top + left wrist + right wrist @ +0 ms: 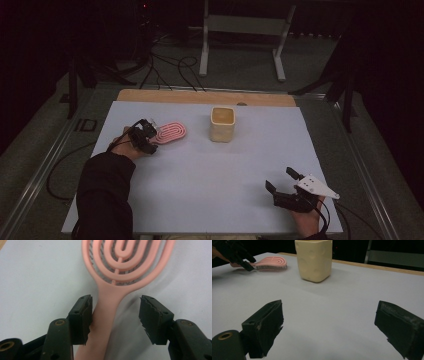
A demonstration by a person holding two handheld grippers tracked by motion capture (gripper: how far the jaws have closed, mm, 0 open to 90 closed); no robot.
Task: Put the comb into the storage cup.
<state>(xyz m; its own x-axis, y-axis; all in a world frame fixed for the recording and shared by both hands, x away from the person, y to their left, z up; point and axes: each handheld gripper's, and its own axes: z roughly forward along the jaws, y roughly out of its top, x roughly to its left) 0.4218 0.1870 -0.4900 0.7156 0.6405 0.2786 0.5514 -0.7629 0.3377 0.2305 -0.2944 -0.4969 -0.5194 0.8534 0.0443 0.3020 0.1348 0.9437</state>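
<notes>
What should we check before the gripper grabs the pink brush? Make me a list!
1. Handle between the jaws: ok. The pink brush has its handle lying inside the left gripper.
2. Both pads pressing on the handle: not ok. One pad touches it; the other pad stands apart, with a gap.
3. Brush lying flat on the table: ok, bristles facing down.
4. Cream cup out of the way: ok, it stands apart from the brush, upright.
5. Right gripper out of the way: ok, open and holding nothing, at the near edge.
6. Anything inside the cup: cannot tell.
</notes>
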